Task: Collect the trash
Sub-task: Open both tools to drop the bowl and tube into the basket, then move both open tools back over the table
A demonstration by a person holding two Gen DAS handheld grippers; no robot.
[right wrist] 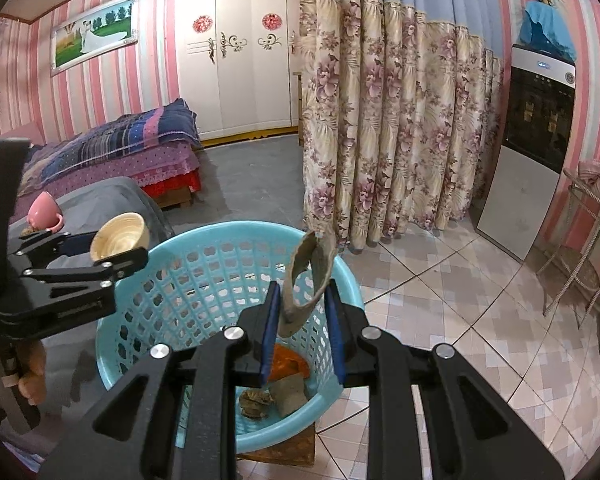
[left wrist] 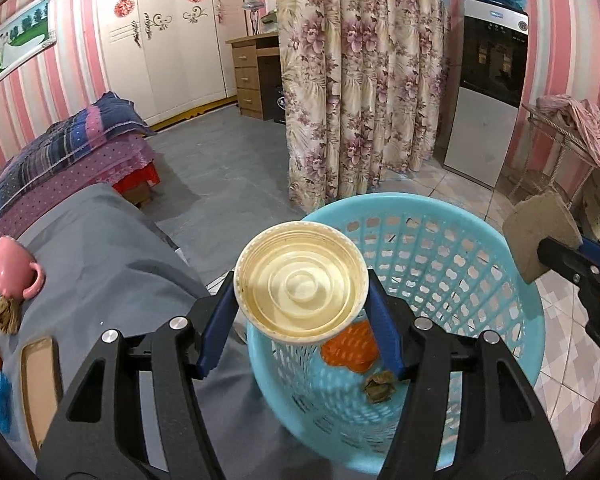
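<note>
Left gripper (left wrist: 300,320) was clenched on the paper cup (left wrist: 300,284) at its rim w/ blue pads, held over the near-left rim of the blue basket (left wrist: 500,248); cup looked light, thin, easy to crush. Right gripper (right wrist: 302,320) pinched a curled cardboard scrap (right wrist: 310,280) above the basket — stiff-ish, featherlight, prob. best gripped at its lower bend.

Ahead of the left gripper and off to its left, a pink mug (left wrist: 15,273) lies tipped on a grey sheet (left wrist: 112,256). Beyond that stands a bed with a plaid quilt (left wrist: 60,148). Straight ahead hangs a floral curtain (left wrist: 360,92), with a white wardrobe (right wrist: 236,52) farther left and a water dispenser (right wrist: 534,144) to the right.
</note>
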